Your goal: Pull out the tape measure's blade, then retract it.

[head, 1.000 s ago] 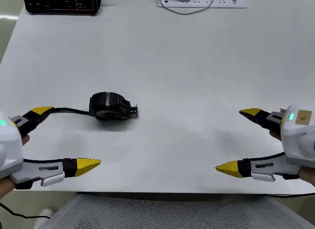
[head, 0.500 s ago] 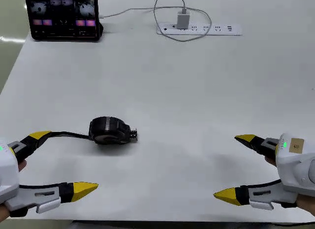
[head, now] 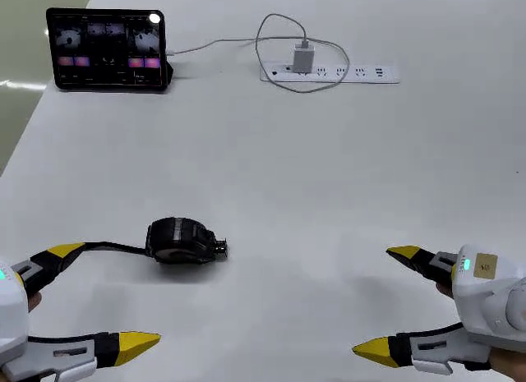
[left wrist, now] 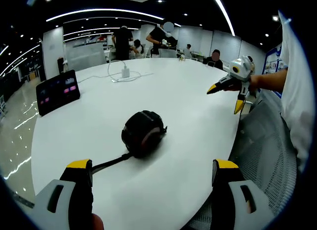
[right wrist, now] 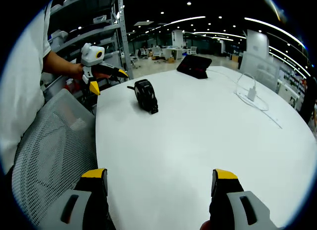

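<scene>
Checking clearances first: the white table [head: 345, 177] had a wide bare stretch between the tape measure [head: 179, 240] and the right gripper [head: 374, 300], and another from the tape back to the far clutter. The tablet [head: 107, 49] stood at the far left, with the power strip [head: 329, 72] and its looped cable [head: 275, 37] at far centre, all well apart from the work. The table's left edge ran diagonally close to the left gripper [head: 115, 296]. Both grippers sat near the front edge, where the mesh chair [right wrist: 49, 151] showed in the right gripper view. The tape measure lay left of centre, nearer the left gripper. Its long axis ran roughly parallel to the front edge, with the blade hook end pointing toward the right gripper. Its black strap [head: 115, 249] trailed the opposite way, ending at or just beside the left gripper's far jaw; contact couldn't be told. Both grippers were released, with jaws spread wide and nothing between them. In the left gripper view the tape sat dead ahead between the jaws.
</scene>
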`<state>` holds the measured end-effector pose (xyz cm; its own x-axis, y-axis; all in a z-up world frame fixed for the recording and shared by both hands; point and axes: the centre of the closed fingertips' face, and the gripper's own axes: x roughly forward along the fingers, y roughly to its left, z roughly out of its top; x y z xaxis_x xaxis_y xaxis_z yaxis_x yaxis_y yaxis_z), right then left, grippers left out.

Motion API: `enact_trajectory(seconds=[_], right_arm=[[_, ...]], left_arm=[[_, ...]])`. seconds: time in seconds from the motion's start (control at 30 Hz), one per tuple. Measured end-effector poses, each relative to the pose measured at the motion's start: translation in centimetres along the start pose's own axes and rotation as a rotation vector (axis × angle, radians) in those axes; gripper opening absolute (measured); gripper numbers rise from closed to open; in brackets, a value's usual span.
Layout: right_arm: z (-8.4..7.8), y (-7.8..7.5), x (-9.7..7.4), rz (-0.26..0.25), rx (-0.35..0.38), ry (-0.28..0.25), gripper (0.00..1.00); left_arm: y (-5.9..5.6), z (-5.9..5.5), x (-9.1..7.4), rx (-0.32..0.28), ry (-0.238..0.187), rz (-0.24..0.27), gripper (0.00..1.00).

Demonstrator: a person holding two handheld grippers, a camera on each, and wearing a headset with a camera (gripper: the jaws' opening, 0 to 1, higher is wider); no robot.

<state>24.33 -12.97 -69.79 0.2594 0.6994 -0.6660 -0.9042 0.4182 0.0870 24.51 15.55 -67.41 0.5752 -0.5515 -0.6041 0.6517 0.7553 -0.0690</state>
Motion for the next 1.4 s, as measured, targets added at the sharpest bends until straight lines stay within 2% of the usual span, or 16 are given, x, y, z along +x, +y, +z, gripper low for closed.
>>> enact_trajectory(seconds=[0.43, 0.57, 0.93, 1.03, 1.4], right_arm=[[1.0, -0.3, 1.3, 0.027, -0.023, -0.006, 0.85], [0.8, -0.1, 1.8, 0.041, -0.023, 0.002, 0.85], [1.3, -0.3, 2.9, 0.065, -0.035, 0.001, 0.84], [1.4, -0.1, 3.4, 0.081, -0.061, 0.016, 0.84], [2.0, -0.7, 4.0, 0.097, -0.084, 0.020, 0.84]], left_arm=[[0.5, 0.4, 0.9, 0.023, 0.007, -0.011, 0.99], [0.8, 0.7, 1.3, 0.033, 0.007, -0.013, 0.99], [1.2, 0.4, 2.0, 0.061, 0.022, -0.029, 0.99], [1.3, 0.5, 2.2, 0.071, 0.026, -0.033, 0.99], [1.6, 0.6, 3.1, 0.105, 0.044, -0.053, 0.98]])
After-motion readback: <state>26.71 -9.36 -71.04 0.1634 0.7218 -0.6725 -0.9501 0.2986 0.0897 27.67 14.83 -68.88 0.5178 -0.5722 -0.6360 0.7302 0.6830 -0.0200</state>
